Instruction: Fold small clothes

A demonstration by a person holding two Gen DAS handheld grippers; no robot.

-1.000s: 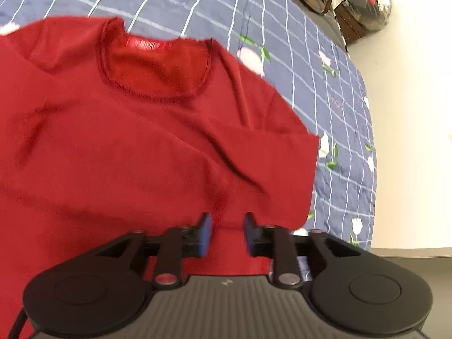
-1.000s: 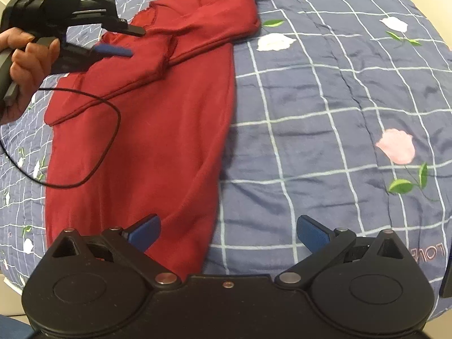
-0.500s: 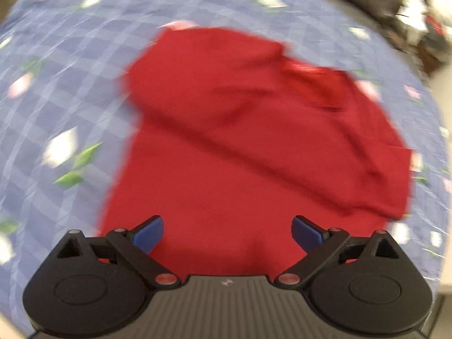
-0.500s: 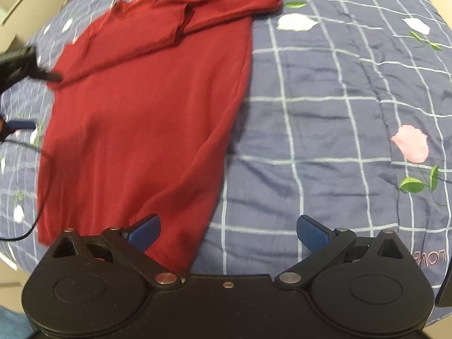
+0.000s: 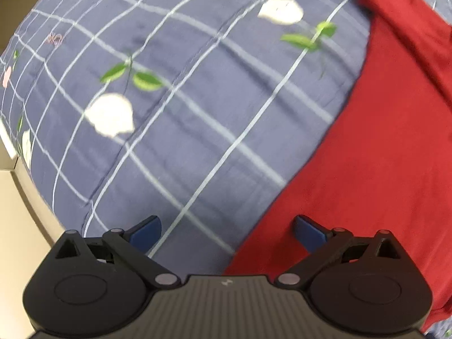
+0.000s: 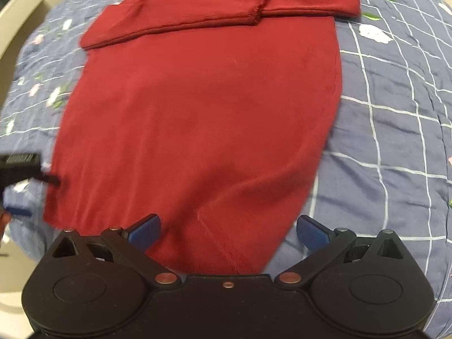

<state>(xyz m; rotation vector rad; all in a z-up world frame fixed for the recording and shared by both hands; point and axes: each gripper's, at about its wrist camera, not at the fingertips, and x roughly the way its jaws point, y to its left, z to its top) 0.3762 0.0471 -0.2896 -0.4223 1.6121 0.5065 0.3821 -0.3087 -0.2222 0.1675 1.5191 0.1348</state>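
Observation:
A dark red sweater (image 6: pixel 203 107) lies flat on the bed with both sleeves folded across its chest at the top. My right gripper (image 6: pixel 227 231) hangs open over the sweater's bottom hem, nothing between its blue pads. In the left wrist view the sweater (image 5: pixel 381 155) fills the right side. My left gripper (image 5: pixel 227 233) is open, straddling the hem corner, its right pad over red cloth and its left pad over bedding. The left gripper (image 6: pixel 19 186) also shows at the left edge of the right wrist view, beside the hem's left corner.
The sweater rests on a blue-grey quilt (image 5: pixel 175 107) with a white grid and flower prints. The bed's edge and a pale floor (image 5: pixel 17 226) lie at the lower left of the left wrist view. Bare quilt (image 6: pixel 395 113) spreads to the sweater's right.
My left gripper let go of the sleeve, opened wide and swung down to the hem's left corner. My right gripper shifted left along the hem, staying open.

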